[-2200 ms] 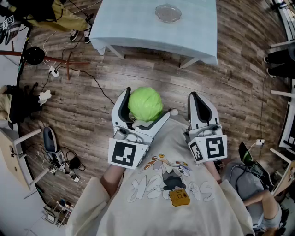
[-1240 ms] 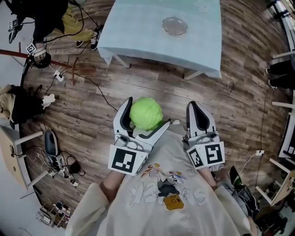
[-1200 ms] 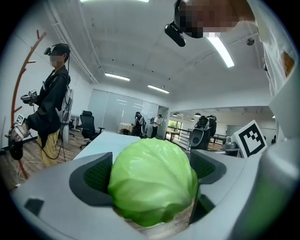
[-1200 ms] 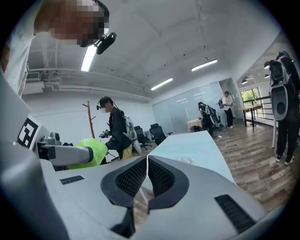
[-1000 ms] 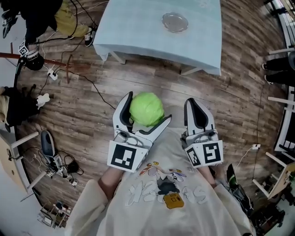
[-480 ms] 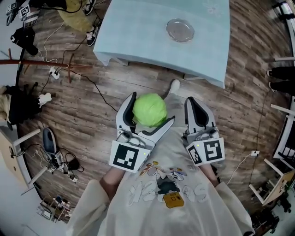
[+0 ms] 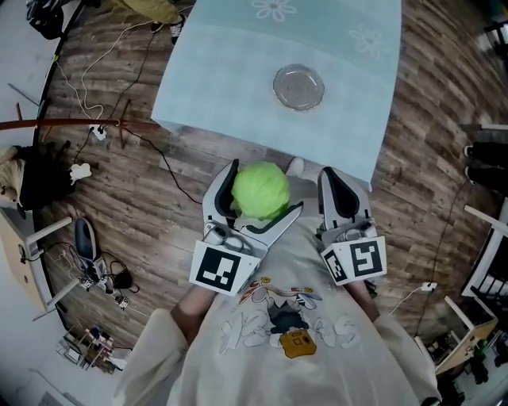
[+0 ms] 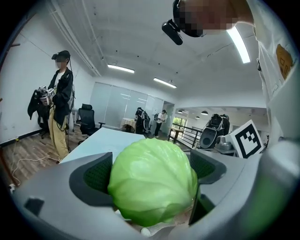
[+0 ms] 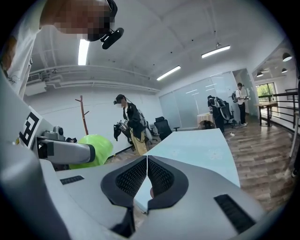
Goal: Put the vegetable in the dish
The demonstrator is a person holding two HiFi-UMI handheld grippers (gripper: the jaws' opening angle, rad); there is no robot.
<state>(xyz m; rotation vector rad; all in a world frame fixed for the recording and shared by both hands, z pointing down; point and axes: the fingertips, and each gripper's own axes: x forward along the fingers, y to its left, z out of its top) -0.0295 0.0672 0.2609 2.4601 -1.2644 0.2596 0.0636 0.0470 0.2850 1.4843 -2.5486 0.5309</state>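
One pale-blue table [image 7: 214,87] fills top centre. Left gripper [image 7: 264,187] at mid-frame has its jaws clamped on the green cabbage [image 7: 255,195]. Right gripper [image 7: 331,176] sits just right of it, jaws together, gripping nothing. The dish [image 7: 298,86], probably glass, is on the table, well apart from the cabbage.

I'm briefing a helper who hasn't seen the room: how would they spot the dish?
Find the table covered in a light blue cloth on the wooden floor. The small round clear glass dish sits alone on it; unlike the white flower prints on the cloth, it is transparent and rimmed.
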